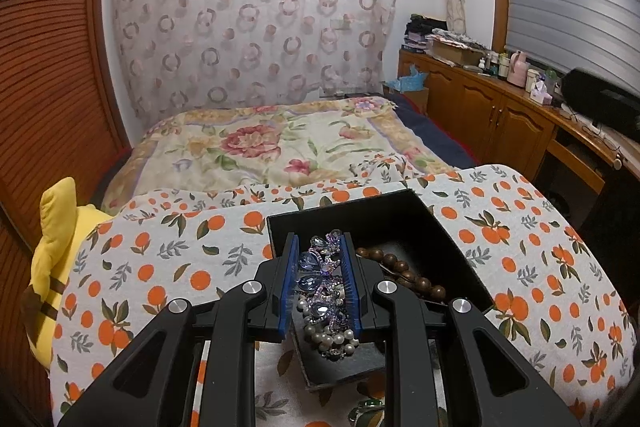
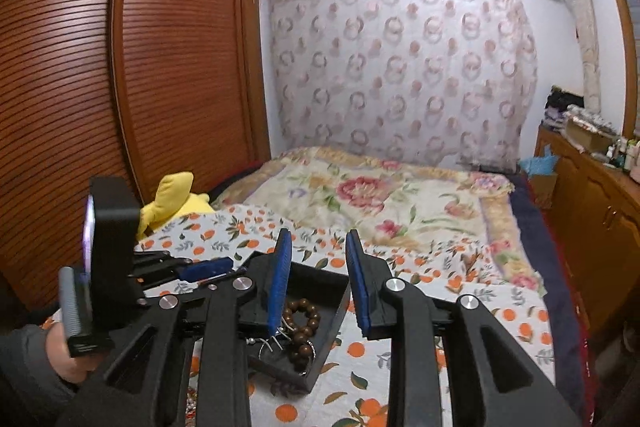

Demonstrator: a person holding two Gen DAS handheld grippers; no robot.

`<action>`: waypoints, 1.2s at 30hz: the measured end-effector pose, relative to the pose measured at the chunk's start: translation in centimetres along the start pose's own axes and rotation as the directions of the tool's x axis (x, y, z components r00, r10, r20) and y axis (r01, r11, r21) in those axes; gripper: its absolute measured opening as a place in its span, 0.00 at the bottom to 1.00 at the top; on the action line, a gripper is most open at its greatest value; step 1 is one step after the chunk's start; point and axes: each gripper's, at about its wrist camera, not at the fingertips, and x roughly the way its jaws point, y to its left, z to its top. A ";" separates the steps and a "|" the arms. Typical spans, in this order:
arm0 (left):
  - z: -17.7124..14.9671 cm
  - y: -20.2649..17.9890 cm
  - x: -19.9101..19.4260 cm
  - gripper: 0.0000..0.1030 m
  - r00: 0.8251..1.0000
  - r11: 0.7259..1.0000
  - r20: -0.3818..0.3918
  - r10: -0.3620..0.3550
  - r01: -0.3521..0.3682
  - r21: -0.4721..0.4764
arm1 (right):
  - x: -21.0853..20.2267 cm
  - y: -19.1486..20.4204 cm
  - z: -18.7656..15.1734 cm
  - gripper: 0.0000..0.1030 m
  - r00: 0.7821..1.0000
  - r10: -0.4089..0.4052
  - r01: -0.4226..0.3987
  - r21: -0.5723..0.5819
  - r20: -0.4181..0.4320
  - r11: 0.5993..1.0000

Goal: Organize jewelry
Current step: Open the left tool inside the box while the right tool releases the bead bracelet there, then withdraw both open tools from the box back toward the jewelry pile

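A black open jewelry box [image 1: 400, 211] sits on an orange-print cloth. My left gripper [image 1: 320, 247] is shut on a blue-gem and pearl necklace [image 1: 322, 291] and holds it over the box's left part. A brown wooden bead bracelet [image 1: 404, 273] lies in the box to the right of the fingers. In the right wrist view my right gripper [image 2: 318, 243] is open and empty above the box [image 2: 324, 339]; the bead bracelet [image 2: 304, 323] and some silver pieces [image 2: 268, 343] lie below it. The left gripper [image 2: 208, 269] shows at the left.
A green-stone piece [image 1: 366, 411] lies on the cloth in front of the box. A yellow plush toy [image 1: 56, 251] sits at the left. A floral bed [image 1: 280, 147] lies beyond; wooden cabinets [image 1: 500, 115] stand at the right, a wardrobe [image 2: 120, 87] at the left.
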 end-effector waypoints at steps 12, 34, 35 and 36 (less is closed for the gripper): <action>0.5 -1.2 -2.7 0.30 0.999 1.000 0.042 0.003 -0.004 0.017 | -2.8 -0.3 -1.0 0.29 1.000 -0.031 0.031 -0.003 -0.001 1.000; -4.4 0.2 -11.7 0.85 0.992 0.999 0.117 0.045 -0.045 -0.006 | -7.1 3.7 -4.7 0.43 0.999 -0.037 0.036 -0.019 -0.014 0.999; -4.7 0.3 -11.9 0.85 0.992 0.999 0.115 0.047 -0.047 -0.008 | -7.3 3.9 -4.9 0.45 0.999 -0.036 0.035 -0.019 -0.015 0.999; -5.0 0.6 -12.2 0.85 0.992 0.999 0.113 0.051 -0.050 -0.011 | -7.4 4.0 -5.1 0.46 0.999 -0.034 0.034 -0.019 -0.017 0.999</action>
